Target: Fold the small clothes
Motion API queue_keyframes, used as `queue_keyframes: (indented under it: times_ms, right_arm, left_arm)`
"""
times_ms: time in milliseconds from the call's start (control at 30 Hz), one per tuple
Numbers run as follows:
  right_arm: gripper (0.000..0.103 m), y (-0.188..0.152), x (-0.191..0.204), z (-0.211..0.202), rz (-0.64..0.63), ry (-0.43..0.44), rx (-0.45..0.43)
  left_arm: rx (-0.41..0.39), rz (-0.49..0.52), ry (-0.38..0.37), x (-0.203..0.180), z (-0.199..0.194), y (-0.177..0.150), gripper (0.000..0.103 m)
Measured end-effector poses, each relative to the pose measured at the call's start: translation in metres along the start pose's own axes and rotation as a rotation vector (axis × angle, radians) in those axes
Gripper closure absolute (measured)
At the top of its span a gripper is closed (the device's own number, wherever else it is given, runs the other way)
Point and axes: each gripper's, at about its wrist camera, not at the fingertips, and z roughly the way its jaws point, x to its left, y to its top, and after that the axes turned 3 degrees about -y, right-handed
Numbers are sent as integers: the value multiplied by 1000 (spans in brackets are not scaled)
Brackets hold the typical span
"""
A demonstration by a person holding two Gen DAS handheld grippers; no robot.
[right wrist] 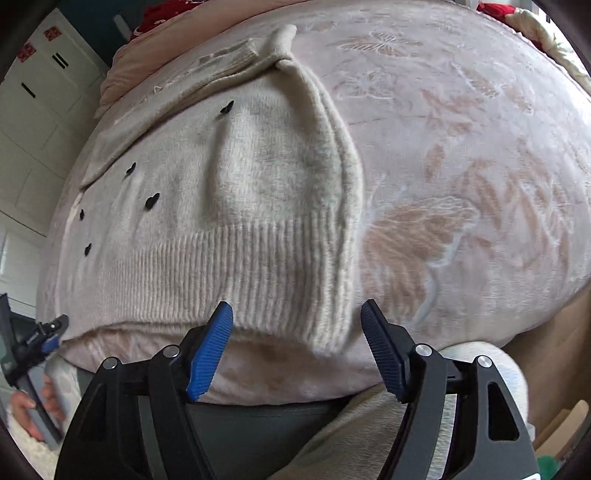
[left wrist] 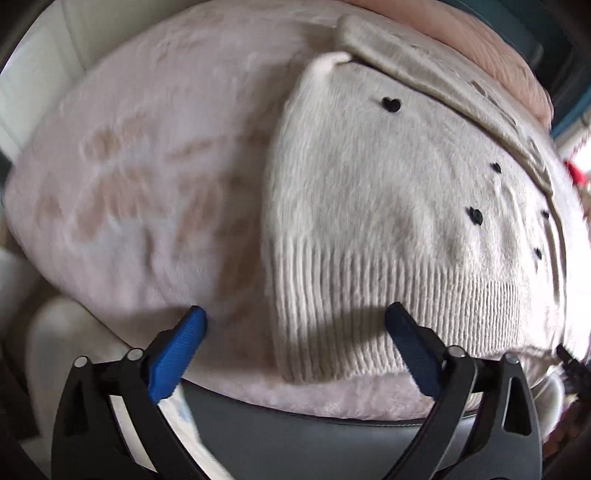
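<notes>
Sweater (left wrist: 388,221) flat on blanket (left wrist: 147,166) | left gripper (left wrist: 295,325) over hem, jaws apart | right gripper (right wrist: 297,317) likewise, jaws apart

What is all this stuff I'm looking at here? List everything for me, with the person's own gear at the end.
sweater: one, cream knit with small black hearts, lying flat on the blanket, ribbed hem nearest the grippers, one side folded over.
blanket: one, pale pink plush with a tan leaf pattern, covering the bed under the sweater.
cabinet: one, white with dark handles, background on the left of the right wrist view.
red fabric: one patch, red, far edge of the bed; what it is cannot be told.
left gripper: one, black with blue fingers, open, hovering at the sweater's hem edge.
right gripper: one, black with blue fingers, open, at the hem's folded corner.
hand: one, holding the left gripper's handle, lower left of the right wrist view.
</notes>
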Motion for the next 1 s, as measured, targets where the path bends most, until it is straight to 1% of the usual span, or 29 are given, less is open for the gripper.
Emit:
queue_keyframes:
  times_ms: [67,167,200,233,267,300,333,367,400,433,500,567,600,700,800,867,900,933,1000]
  right_arm:
    - [29,2,5,1,10,27,-11]
    - [28,7,11,6,53,77,-22]
    - [30,9,13,8,61,86,-27]
    - [35,10,16,8,67,82,-39]
    - [61,12,19,9,63,78,-45]
    - [91,14,20,10,55,70,-42]
    - [90,16,21,10,63,90,-29]
    - [91,18,21,6,85,122,-39]
    - [91,19,22,1,86,127,-55]
    - [92,19,25,-10,69,130,-80]
    - [92,20,30,-30,42,146,-117]
    - [93,19,34,-54,-4,149,-149]
    - [93,18,35,-64,-29,144,-156]
    - [94,8,39,-87,-128,106,-151]
    - [95,-19,40,-100,-241,45,-93]
    - [97,-39,34,-103,-287,22,-49]
    - [99,-55,30,-103,-298,25,-7]
    - [100,-68,25,-103,-306,23,19]
    - [101,-95,19,-107,-319,9,67]
  left_arm:
    - [-43,-30,-2,0,0,-1,5]
    - [-65,-95,11,0,1,4,5]
    - [-65,-113,12,0,1,7,5]
    - [-60,-124,11,-1,1,11,10]
    - [-61,-128,22,-2,-1,15,24]
    - [-60,-110,25,-5,-4,19,35]
    - [-51,-90,10,-7,-5,22,60]
    - [-30,-68,-18,-10,-6,26,79]
    - [-6,-62,-32,-12,-9,29,86]
    - [2,-71,-36,-11,-15,31,94]
    - [-10,-93,-63,-7,-31,32,95]
    - [-14,-89,-102,-4,-48,31,97]
    - [-12,-75,-125,-3,-58,28,97]
    - [0,-12,-143,-4,-83,16,99]
    - [39,58,-135,1,-102,-2,100]
    - [74,84,-135,5,-108,-17,100]
    - [102,93,-145,9,-112,-30,101]
    - [131,102,-146,11,-113,-41,103]
    - [198,124,-157,13,-118,-70,103]
